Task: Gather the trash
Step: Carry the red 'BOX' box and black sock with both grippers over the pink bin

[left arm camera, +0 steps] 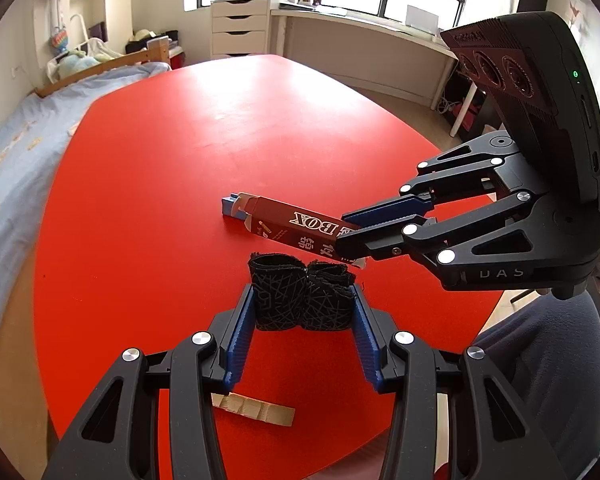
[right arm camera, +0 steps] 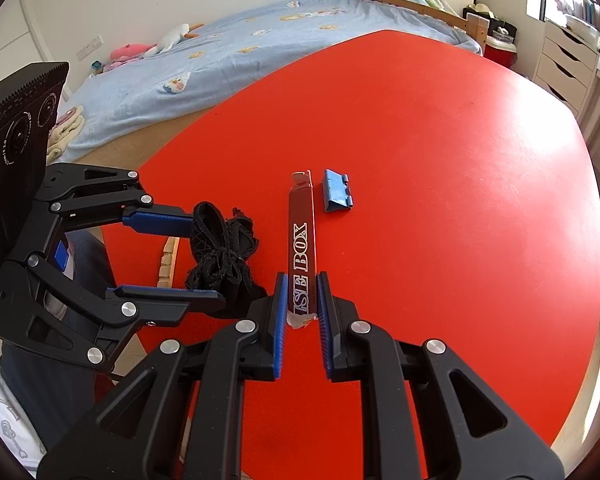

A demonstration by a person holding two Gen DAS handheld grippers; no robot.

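Red surface (left arm camera: 148,184): carried all items listed below.

Left tongs (left arm camera: 303,312): mine, clamped on a black bundle of netted fabric (left arm camera: 302,296), one blue pad on each side of it; the bundle sat over the near part of the surface, just beside the box.

Right tongs (right arm camera: 302,300): mine, closed on the near end of a long dark red box (right arm camera: 302,240) printed with white letters ending in "BOX". The box pointed away from me across the surface, its far flap open; whether that far end touched the surface I could not tell.

Small blue packet (right arm camera: 337,192): lay flat on the surface, just beside the far end of the box, apart from both tongs.

Strip of pale cardboard (left arm camera: 256,408): lay at the near edge of the surface, under my left tongs.

Bed (right arm camera: 236,44): light blue cover, soft toys on it, beyond the surface
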